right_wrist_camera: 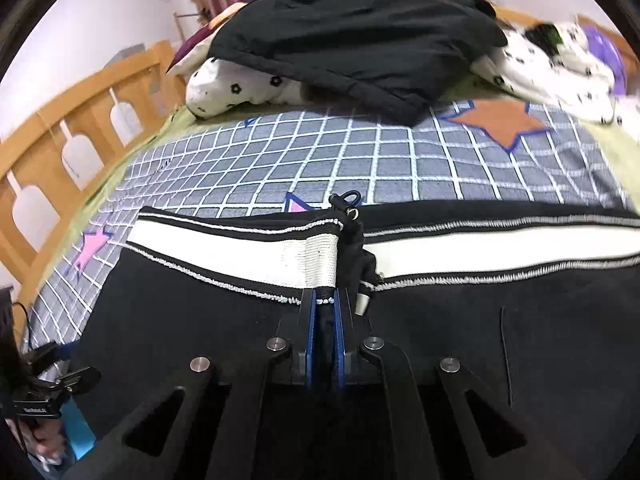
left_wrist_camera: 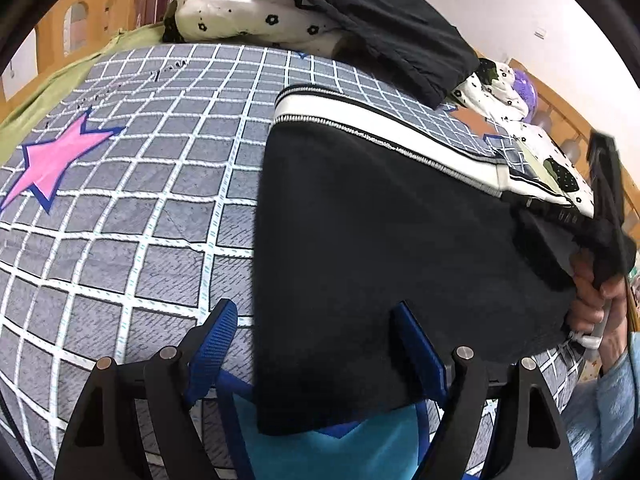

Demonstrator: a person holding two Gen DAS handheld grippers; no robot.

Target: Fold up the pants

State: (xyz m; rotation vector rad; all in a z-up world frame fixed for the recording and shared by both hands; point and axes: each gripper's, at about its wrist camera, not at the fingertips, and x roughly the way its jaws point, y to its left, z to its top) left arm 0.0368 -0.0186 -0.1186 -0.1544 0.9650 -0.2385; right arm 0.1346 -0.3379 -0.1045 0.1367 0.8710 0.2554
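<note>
Blue pads line the fingers of the right gripper (right_wrist_camera: pixel 325 312), which are pressed together on the waistband (right_wrist_camera: pixel 316 260) of the black pants (right_wrist_camera: pixel 200 320), pinching the white band at the point where the garment folds back on itself. A drawstring (right_wrist_camera: pixel 362 304) with a pale tip hangs just beside the right finger, and a second cord end with a dark toggle (right_wrist_camera: pixel 346 199) stands above the waistband. The pants lie spread on the checked bedsheet (right_wrist_camera: pixel 320 160), their white stripe running off to the right of the clamped point. The left gripper (left_wrist_camera: pixel 316 344) stands with its fingers wide apart; the right blue finger (left_wrist_camera: pixel 420 352) rests against the black cloth while the left one (left_wrist_camera: pixel 214 344) is over bare sheet, and nothing is held between them. In the left wrist view the pants (left_wrist_camera: pixel 380 240) extend away from that gripper to the waistband stripe (left_wrist_camera: pixel 360 116). Beyond the waistband, a dark jacket (left_wrist_camera: pixel 380 28) lies over a white flower-print quilt (left_wrist_camera: pixel 240 16). A pink star (left_wrist_camera: pixel 52 164) is printed on the sheet well to the left of the pants, and an orange star (right_wrist_camera: pixel 500 120) shows beyond them. A wooden bed rail (right_wrist_camera: pixel 60 128) borders the sheet.
</note>
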